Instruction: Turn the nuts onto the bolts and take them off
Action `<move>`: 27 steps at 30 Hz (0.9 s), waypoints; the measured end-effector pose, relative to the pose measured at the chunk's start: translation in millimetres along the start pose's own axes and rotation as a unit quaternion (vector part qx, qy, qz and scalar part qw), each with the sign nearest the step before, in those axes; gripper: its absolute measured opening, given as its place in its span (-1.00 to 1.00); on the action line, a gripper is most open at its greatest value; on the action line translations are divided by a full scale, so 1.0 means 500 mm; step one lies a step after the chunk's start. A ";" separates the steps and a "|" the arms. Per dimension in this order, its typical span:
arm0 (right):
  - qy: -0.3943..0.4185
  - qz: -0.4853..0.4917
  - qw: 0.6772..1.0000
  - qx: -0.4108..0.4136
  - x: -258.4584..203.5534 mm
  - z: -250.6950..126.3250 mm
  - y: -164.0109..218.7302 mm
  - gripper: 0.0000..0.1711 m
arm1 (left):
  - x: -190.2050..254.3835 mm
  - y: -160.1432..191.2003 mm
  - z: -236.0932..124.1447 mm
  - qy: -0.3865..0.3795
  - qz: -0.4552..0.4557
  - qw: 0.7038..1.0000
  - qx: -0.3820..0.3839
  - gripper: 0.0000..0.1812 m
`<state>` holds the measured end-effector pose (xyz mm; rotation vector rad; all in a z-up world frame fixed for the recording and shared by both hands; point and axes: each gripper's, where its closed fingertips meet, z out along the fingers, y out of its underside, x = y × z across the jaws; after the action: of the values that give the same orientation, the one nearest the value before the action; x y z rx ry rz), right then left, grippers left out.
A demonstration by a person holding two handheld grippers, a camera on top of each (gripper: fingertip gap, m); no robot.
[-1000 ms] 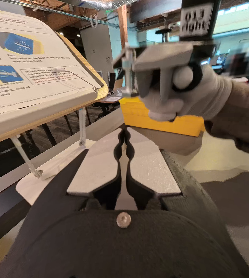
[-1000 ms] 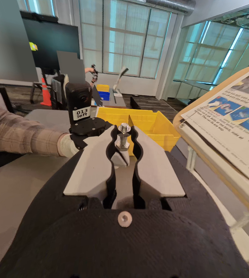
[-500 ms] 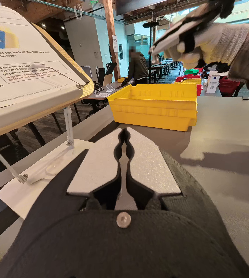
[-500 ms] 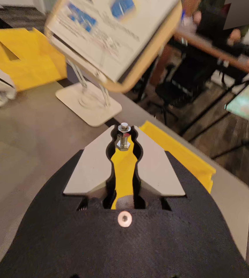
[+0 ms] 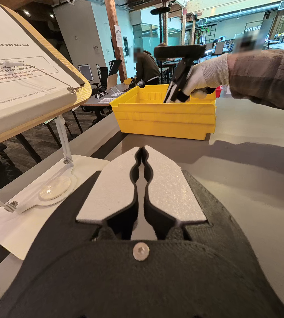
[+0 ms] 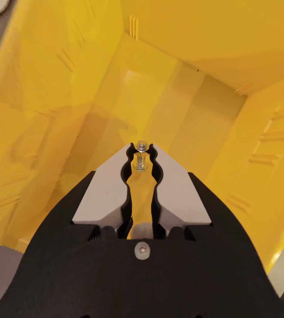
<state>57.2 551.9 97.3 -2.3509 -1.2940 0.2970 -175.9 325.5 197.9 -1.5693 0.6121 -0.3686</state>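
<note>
My right gripper [image 6: 141, 148] is shut on a silver nut [image 6: 141, 151] threaded onto a bolt [image 6: 140, 160]. The bolt's head hangs between the fingers and its threaded tip pokes past the tips. The gripper points down into a yellow bin [image 6: 198, 106] with nothing else visible inside. In the left wrist view the right gripper's [image 5: 177, 87] fingers dip into that yellow bin [image 5: 163, 120], held by a white-gloved hand [image 5: 204, 77]. My left gripper [image 5: 141, 151] is shut and empty, low over the grey table [image 5: 240, 180], short of the bin.
A tilted instruction board [image 5: 21, 72] on a white stand [image 5: 48, 189] stands at the left along the table's far edge. A person [image 5: 146, 67] works at a desk far behind. A plaid sleeve [image 5: 265, 79] reaches in from the right. Some 35 cm of space lies between my two pairs of fingers.
The right gripper swung from in front of the left gripper, past the instruction board, down into the yellow bin, still holding the nut and bolt. The left gripper stayed shut, roughly in place.
</note>
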 end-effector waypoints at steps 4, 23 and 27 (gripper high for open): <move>-0.013 0.007 0.999 -0.043 -0.004 0.035 0.019 -0.81 | 0.001 0.004 0.001 0.004 -0.004 1.000 -0.004 -1.00; 0.211 -0.142 0.906 0.339 -0.111 -0.330 -0.282 -0.70 | -0.020 0.012 0.009 -0.052 0.002 0.999 -0.014 -0.98; 0.201 -0.170 0.840 0.475 -0.236 -0.448 -0.353 -0.77 | -0.029 0.024 0.016 -0.082 0.014 0.996 -0.042 -0.67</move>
<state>-51.5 474.2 375.4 -1.2283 -0.9838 0.2333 -184.8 340.6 187.3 -1.6510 0.5284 -0.1929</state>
